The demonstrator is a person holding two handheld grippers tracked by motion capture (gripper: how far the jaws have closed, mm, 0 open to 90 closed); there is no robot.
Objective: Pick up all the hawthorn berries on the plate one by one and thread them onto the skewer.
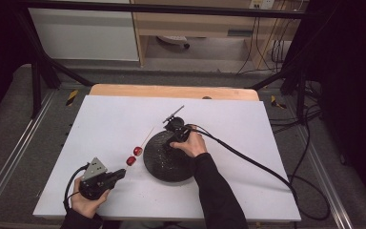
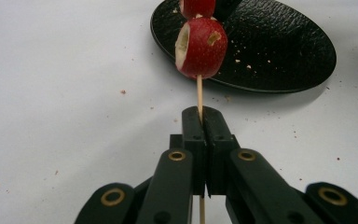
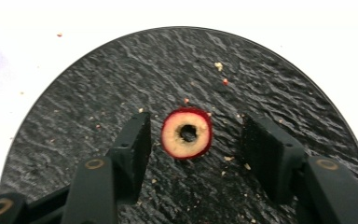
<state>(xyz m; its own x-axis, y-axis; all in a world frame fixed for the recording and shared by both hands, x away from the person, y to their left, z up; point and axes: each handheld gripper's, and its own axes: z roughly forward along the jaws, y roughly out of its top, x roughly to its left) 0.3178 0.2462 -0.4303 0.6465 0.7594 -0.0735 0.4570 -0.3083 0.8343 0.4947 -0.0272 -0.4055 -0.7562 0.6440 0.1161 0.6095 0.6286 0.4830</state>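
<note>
We are threading cored red fruit onto a skewer [image 2: 199,95]. Our left gripper [image 2: 204,116], at the bottom centre of its own view, is clamped on the stick, with two fruits [image 1: 134,156] already on it, left of centre in the high view. Our right gripper [image 3: 193,140] hangs over the black plate [image 3: 98,84] with jaws apart, straddling the next fruit [image 3: 187,133], which lies hole-up mid-frame. The pickup is in hand; next, we judge, the jaws must close gently on it without crushing, then align hole and skewer tip.
</note>
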